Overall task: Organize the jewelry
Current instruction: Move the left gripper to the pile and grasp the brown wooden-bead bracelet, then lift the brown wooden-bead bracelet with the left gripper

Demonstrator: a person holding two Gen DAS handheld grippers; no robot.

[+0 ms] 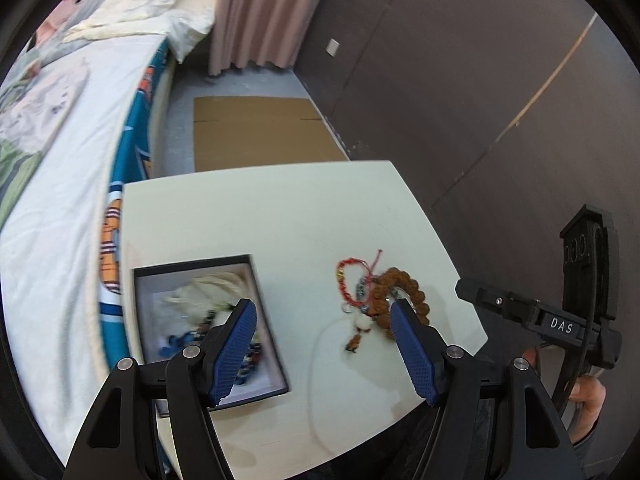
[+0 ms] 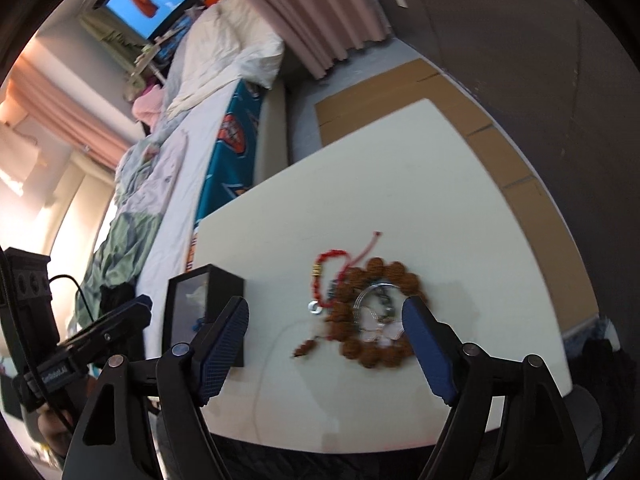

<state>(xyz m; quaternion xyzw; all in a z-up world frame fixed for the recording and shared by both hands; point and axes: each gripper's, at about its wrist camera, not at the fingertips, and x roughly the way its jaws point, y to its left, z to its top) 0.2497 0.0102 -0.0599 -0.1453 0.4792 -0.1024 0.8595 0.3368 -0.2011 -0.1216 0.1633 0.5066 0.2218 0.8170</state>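
Left gripper (image 1: 322, 346) spread and empty, hovering over the white table (image 1: 280, 216) between the black box (image 1: 208, 328) on its left and the jewelry heap just ahead of its right finger. Brown bead bracelet (image 1: 404, 292) likely stiff and light; red cord bracelet (image 1: 352, 284) limp, tangle-prone. Right gripper (image 2: 326, 350) likewise wide, nothing pinched, with the brown bead bracelet (image 2: 372, 312) just ahead, near its right finger. Best taken across the bead ring's rim; silvery pieces inside probably slippery.

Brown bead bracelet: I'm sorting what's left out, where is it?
In both wrist views the brown bead bracelet lies on the white table, right of the black box, overlapping the red cord bracelet.
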